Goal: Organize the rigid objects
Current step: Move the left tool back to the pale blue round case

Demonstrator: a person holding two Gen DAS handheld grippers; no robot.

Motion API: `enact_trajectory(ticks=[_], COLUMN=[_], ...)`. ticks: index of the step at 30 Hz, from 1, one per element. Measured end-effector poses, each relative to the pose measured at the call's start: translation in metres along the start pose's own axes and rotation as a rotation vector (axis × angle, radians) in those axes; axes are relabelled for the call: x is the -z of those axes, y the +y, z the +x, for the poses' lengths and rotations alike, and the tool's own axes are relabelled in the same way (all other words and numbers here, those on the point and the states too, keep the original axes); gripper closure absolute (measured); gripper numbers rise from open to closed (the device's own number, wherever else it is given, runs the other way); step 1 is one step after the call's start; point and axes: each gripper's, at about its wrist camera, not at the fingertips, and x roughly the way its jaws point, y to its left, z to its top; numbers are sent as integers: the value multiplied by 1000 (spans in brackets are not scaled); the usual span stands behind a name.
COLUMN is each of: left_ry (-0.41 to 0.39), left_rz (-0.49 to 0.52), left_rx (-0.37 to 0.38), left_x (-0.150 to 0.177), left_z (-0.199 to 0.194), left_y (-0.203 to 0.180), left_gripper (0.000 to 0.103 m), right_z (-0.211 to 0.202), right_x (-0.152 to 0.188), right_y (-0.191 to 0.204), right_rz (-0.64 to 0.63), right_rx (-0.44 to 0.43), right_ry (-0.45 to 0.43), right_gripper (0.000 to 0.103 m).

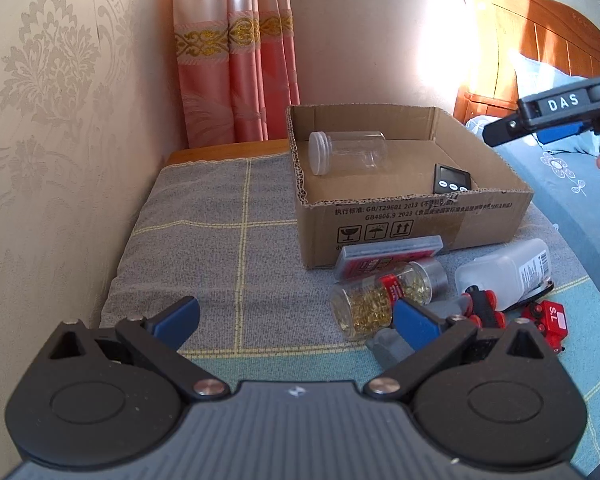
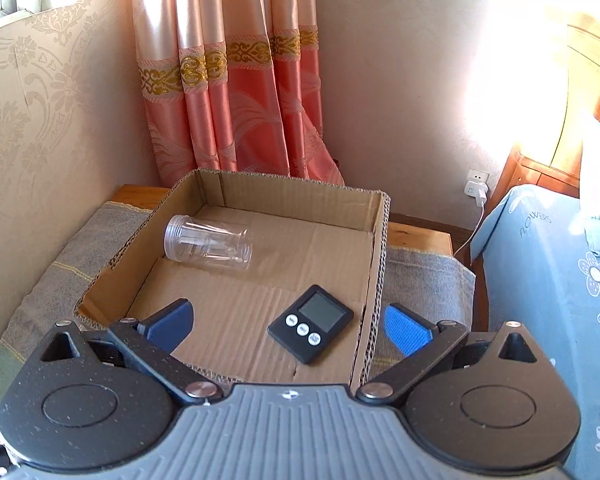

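Note:
An open cardboard box (image 1: pixel 420 216) (image 2: pixel 376 264) stands on a grey checked cloth. Inside it lie a clear plastic jar (image 1: pixel 346 152) (image 2: pixel 208 242) on its side and a black digital timer (image 1: pixel 450 179) (image 2: pixel 311 323). My right gripper (image 2: pixel 290 326) hangs over the box's near edge, jaws wide apart and empty, above the timer. My left gripper (image 1: pixel 296 316) is open and empty over the cloth. Its right pad (image 1: pixel 414 322) sits close to a jar of gold pins (image 1: pixel 384 298) lying in front of the box. The right gripper (image 1: pixel 540 118) also shows at the far right in the left wrist view.
In front of the box lie a red and grey case (image 1: pixel 388 258), a white plastic bottle (image 1: pixel 508 270), a red toy vehicle (image 1: pixel 546 322) and a grey toy with red wheels (image 1: pixel 472 312). A pink curtain (image 2: pixel 236 100) and wall stand behind. A blue bedspread (image 2: pixel 548 280) lies right.

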Motion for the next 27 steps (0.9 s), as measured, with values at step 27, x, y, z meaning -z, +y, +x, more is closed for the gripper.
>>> enact_trajectory(ticks=[27], left_ry=[89], left_rz=[12], left_rx=[-14], left_x=[44], left_z=[-29], left_y=[4], left_gripper=[1], right_z=[4], right_x=[155], right_y=[19], right_rz=[-86], right_rx=[-204], right_ry=[157], right_gripper=[0])
